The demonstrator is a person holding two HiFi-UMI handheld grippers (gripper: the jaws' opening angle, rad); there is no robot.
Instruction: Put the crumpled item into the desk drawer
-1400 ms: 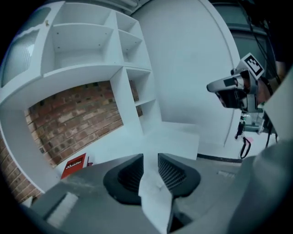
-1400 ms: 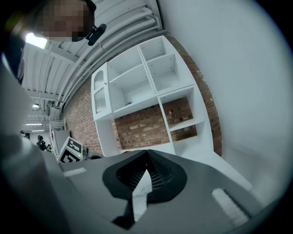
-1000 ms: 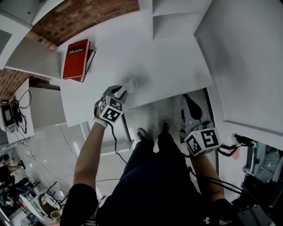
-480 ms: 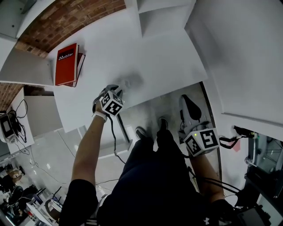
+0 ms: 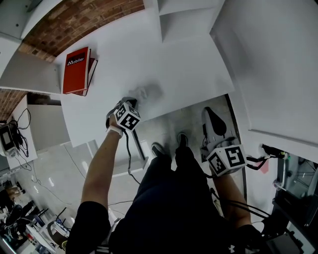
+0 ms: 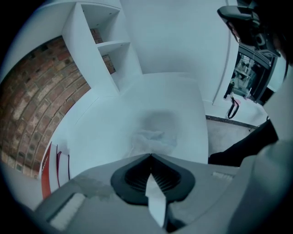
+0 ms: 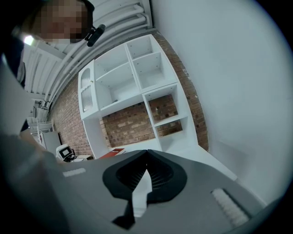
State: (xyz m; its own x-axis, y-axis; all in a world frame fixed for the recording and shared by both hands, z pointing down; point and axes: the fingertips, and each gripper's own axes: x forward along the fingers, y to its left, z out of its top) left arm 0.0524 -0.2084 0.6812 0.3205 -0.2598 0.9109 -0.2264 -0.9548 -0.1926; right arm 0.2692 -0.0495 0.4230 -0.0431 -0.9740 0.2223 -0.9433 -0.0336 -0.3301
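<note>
A pale, crumpled item (image 5: 145, 92) (image 6: 153, 138) lies on the white desk (image 5: 189, 74), close to its front edge. My left gripper (image 5: 133, 102) (image 6: 150, 156) reaches over that edge, and its jaws have come together. In the left gripper view their tips meet at the near edge of the crumpled item and appear to pinch it. My right gripper (image 7: 147, 151) is shut with nothing in it. It hangs low beside the person's right hip, away from the desk, with its marker cube (image 5: 227, 159) facing up. No drawer can be made out.
A red book (image 5: 75, 71) lies on the desk's far left. White shelf compartments (image 5: 184, 15) (image 7: 132, 91) stand at the back against a brick wall. The person's legs and shoes (image 5: 169, 149) are at the desk front, with cables on the floor.
The left gripper has stayed at the crumpled item while the head camera shifted a little. The right gripper has barely moved.
</note>
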